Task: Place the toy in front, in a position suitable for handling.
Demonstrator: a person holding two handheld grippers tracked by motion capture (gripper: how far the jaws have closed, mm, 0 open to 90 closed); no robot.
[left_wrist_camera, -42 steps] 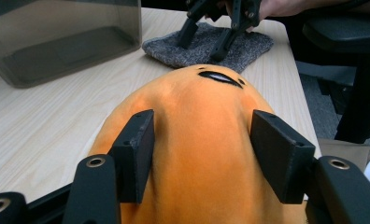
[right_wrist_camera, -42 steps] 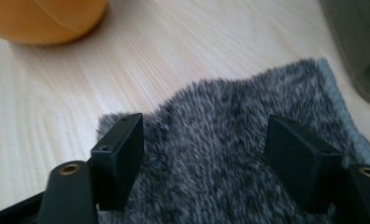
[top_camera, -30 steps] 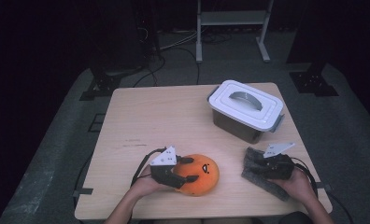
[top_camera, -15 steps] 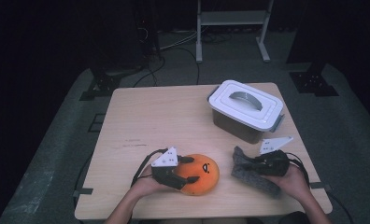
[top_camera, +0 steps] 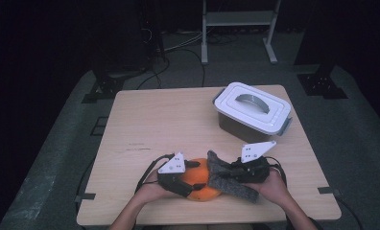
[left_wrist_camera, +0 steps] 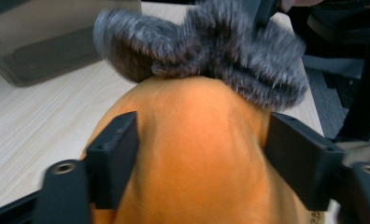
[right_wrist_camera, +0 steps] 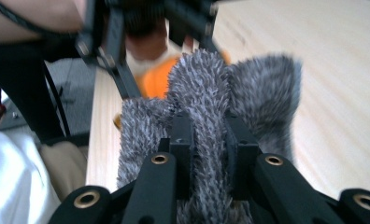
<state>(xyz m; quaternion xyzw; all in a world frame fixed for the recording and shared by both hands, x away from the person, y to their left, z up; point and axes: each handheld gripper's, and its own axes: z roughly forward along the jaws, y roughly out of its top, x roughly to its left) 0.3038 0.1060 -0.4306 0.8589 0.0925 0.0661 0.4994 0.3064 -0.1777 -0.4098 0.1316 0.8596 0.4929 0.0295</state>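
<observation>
Both grippers grip: left gripper [top_camera: 185, 184] clamps the orange plush ball [top_camera: 201, 182] at the table's [top_camera: 178, 120] near edge, right gripper [top_camera: 236, 175] pinches the grey fuzzy cloth [top_camera: 226, 179] against it. Cloth and jaws hide the ball's right side. Behind, bare tabletop stretches to the lidded box [top_camera: 252, 111].
</observation>
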